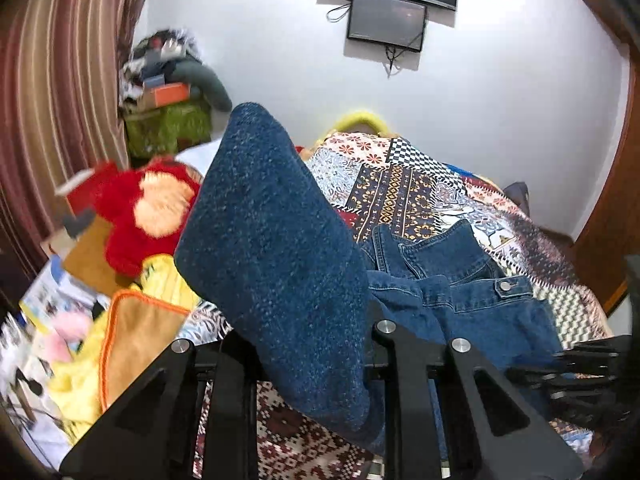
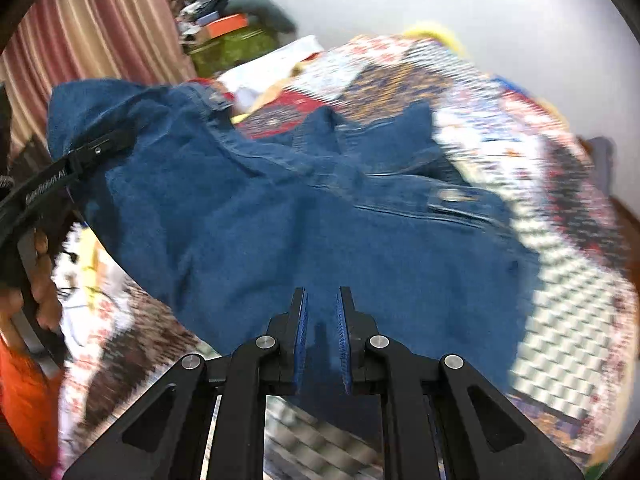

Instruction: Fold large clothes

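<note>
A blue denim garment (image 2: 320, 208) lies spread across the patchwork bedspread (image 2: 560, 280), and everything else is placed here by reference to that denim. The left gripper (image 1: 320, 360) is clamped on a fold of it: in the left wrist view the cloth rises from between the black fingers in a tall, stiff flap that blocks the fingertips themselves, while the rest of the garment — a waistband or cuff with a metal button (image 1: 505, 286) — trails off to the right of the flap onto the bed. The right gripper (image 2: 322, 340) sits low over the near edge of the denim with its blue-padded fingers (image 2: 301, 336) parted and a clear gap between them; no cloth is pinched there. In the right wrist view the left gripper's black body enters at the denim's far left corner, where the cloth is lifted. Left of the raised flap lie a red plush toy (image 1: 140, 208) and a yellow cloth (image 1: 80, 380). Beyond the denim hang a striped curtain (image 1: 60, 80) and a wall-mounted screen (image 1: 386, 20).
</note>
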### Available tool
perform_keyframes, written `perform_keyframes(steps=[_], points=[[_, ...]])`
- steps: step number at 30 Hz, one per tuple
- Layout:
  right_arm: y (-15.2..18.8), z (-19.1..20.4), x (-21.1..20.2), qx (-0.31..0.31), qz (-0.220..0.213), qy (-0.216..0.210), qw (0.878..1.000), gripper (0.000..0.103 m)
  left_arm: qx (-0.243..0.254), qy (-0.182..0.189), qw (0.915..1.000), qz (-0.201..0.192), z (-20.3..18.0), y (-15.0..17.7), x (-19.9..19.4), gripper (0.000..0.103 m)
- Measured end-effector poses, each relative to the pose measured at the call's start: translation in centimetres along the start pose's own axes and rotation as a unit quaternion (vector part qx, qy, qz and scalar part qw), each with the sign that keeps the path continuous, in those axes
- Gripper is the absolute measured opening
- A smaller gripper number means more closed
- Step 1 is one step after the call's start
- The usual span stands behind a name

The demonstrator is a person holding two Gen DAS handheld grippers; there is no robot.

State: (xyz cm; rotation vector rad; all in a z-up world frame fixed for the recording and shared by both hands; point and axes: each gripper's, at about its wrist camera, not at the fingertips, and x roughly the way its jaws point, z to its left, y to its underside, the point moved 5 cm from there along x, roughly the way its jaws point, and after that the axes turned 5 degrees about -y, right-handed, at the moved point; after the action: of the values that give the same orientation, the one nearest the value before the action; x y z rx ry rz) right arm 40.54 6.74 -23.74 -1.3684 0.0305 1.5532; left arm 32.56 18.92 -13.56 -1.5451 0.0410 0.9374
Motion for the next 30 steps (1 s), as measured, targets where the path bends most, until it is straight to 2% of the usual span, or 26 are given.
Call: perform_keyframes(steps=[3, 7, 10, 12, 14, 17, 20, 21, 24, 28, 30], points=[[-0.8, 1.6, 4.1, 0.001, 0.036, -0.047, 0.998, 0.009, 0.014, -0.006, 0.9999, -0.008, -1.0, 0.1, 0.2, 0.021], [-0.5, 2.1, 9.8, -0.004, 0.116, -0.062, 0.991, 0.009, 0.038, 0.01, 0.9992, 0.008, -2.8, 0.6, 1.0, 0.021], [-0.4, 1.6, 11.3, 0.016, 0.123, -0.092, 0.988, 0.009, 0.071, -0.002, 0.9975, -0.002, -4.4, 1.1, 1.7, 0.021], [-0.4, 0.9, 10.9, 0.031, 0.125, -0.118, 0.985, 0.009, 0.077, 0.011, 0.997, -0.009, -5.6, 0.9, 1.4, 0.02], [-0.1, -0.5, 10.4, 0.061, 0.128, -0.12, 0.983, 0.009, 0.09, 0.024, 0.9955, -0.02, -7.2, 0.3, 0.7, 0.02], [0.3, -2.9, 8.0, 0.079, 0.099, -0.096, 0.987, 0.009, 0.117, 0.044, 0.9916, -0.032, -10.1, -0.5, 0.0, 0.02], [0.7, -5.3, 3.3, 0.04, 0.047, -0.029, 0.998, 0.009, 0.141, 0.071, 0.9864, -0.045, -13.8, -1.3, -0.8, 0.02], [1.0, -6.7, 1.2, 0.029, 0.032, 0.008, 0.999, 0.009, 0.148, 0.084, 0.9842, -0.051, -15.1, -1.4, -1.2, 0.02], [2.1, -10.5, -3.8, 0.045, 0.001, 0.068, 0.997, 0.009, 0.174, 0.12, 0.9754, -0.061, -18.8, -1.1, -2.3, 0.02], [4.8, -15.0, -9.2, 0.093, -0.024, 0.092, 0.991, 0.009, 0.262, 0.158, 0.9507, -0.054, -25.0, 2.5, -2.6, 0.02], [5.9, -16.4, -11.1, 0.095, -0.023, 0.127, 0.987, 0.009, 0.308, 0.173, 0.9353, -0.025, -27.6, 5.6, -2.2, 0.02]])
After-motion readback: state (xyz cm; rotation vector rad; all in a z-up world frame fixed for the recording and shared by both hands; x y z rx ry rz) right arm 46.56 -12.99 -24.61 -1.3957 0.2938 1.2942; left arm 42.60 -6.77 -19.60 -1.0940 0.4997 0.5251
